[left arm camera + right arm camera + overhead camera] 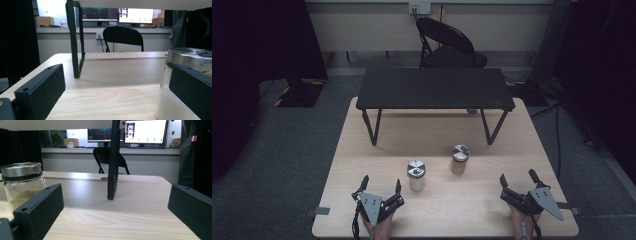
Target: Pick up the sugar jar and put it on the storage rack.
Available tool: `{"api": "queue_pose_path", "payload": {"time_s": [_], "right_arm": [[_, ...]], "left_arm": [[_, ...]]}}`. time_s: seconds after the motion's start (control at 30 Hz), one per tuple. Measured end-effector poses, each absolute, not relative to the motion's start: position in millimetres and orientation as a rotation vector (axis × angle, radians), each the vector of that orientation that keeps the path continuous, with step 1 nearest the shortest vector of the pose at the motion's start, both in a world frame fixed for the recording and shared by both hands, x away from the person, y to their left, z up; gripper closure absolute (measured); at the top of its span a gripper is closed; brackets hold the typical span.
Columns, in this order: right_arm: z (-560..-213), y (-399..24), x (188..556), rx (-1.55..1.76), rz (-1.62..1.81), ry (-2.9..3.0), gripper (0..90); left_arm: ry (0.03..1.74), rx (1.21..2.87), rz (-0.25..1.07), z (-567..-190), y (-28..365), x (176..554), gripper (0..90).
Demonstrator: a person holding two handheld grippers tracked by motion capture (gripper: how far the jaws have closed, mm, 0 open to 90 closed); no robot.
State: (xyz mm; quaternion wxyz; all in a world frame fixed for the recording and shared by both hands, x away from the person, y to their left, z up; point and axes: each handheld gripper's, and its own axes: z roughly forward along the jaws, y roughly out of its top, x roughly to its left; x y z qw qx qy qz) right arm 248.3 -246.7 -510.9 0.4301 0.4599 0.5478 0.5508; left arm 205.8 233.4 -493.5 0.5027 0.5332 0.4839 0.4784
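Two glass jars with metal lids stand on the wooden table (pixel 362 150). The nearer jar (pixel 416 175) holds white grains and rises at the right edge of the left gripper view (pixel 172 82), partly behind the right jaw. The farther jar (pixel 459 159) holds brownish powder and stands at the left in the right gripper view (pixel 23 185). My left gripper (pixel 381 184) rests near the table's front edge, just left of the white jar, open and empty. My right gripper (pixel 517 177) lies at the front right, open with nothing between its jaws.
A low black shelf (pixel 434 87) on thin legs stands across the far half of the table; one of its legs (pixel 75 42) rises ahead of the left gripper, another leg (pixel 113 160) ahead of the right. A black folding chair (pixel 447 45) sits beyond the table.
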Motion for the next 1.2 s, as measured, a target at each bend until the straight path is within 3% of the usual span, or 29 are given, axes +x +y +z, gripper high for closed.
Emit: {"api": "queue_pose_path", "payload": {"time_s": [1.2], "right_arm": [[-510.8, -246.3, 248.2, 1.15, 1.374, 1.364, 0.0]], "left_arm": [[1.093, 1.238, 1.1, -498.6, 241.1, 202.1, 0.0]]}}
